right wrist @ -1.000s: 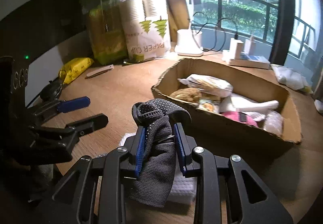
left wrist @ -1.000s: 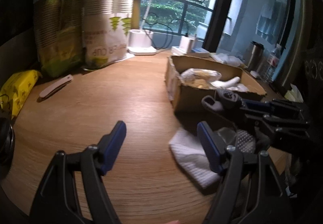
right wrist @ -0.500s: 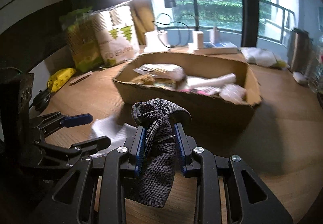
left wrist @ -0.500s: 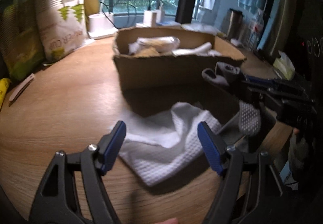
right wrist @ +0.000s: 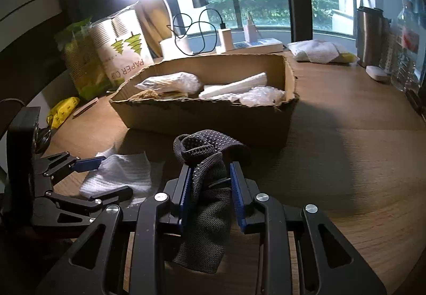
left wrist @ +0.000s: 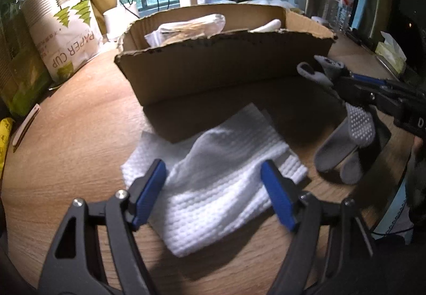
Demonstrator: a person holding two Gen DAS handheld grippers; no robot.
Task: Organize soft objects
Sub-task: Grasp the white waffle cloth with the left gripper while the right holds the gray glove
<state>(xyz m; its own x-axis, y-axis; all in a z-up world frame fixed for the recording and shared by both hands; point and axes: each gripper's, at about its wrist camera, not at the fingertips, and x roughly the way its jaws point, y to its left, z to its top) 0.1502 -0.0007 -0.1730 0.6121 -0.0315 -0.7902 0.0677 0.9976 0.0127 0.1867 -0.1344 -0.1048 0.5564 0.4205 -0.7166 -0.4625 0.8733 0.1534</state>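
Sock [right wrist: 206, 204] is clamped between the pads of the right gripper [right wrist: 210, 196], above the wooden table [right wrist: 346, 175] just in front of the cardboard box [right wrist: 202, 115].

Bare table is seen to the right of the box, out to a steel flask [right wrist: 368, 34] and bottles at the far edge; the box's torn near wall [left wrist: 226, 66] closes off the space ahead. A white cloth [left wrist: 213, 183] is spread on the table against the box corner, and the left gripper [left wrist: 214, 188] is held wide apart over it, one finger at each side, nothing gripped. A second sock [left wrist: 338, 148] lies on the table under the right gripper. "PAPER CUP" can be read on a pack of cups [left wrist: 64, 29] to the left.
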